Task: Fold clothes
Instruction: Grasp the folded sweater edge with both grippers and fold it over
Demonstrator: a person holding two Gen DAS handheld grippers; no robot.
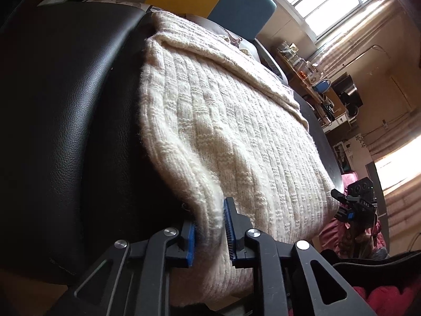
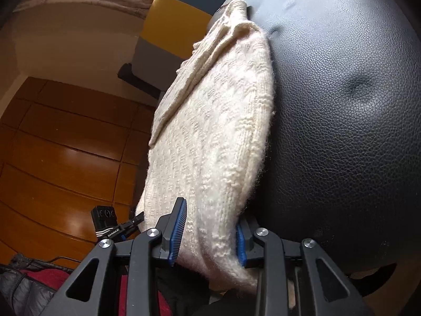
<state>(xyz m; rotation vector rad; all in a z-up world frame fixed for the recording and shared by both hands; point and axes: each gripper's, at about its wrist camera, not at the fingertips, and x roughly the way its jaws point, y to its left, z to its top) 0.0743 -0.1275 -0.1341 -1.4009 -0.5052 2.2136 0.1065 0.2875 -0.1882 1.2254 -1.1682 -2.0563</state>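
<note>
The cream knit sweater (image 1: 223,131) lies already folded into a thick pad on the black leather seat (image 1: 65,105), its near edge hanging just past the front of the cushion toward you. By the look of it you are at a late fold, or about to lift the bundle: each gripper has a near corner of the stack. Your left gripper (image 1: 211,233) has its blue pads either side of the layered edge, jaws narrowed and pressing into the wool, so it appears clamped on the sweater. Your right gripper (image 2: 208,233) does the same at the other near corner, jaws set about as wide as the stack is thick, with both pads touching knit. The next move likely calls for raising both corners together and level, so the loose flap on top does not slide off; the knit is bulky and will sag between your hands.
</note>
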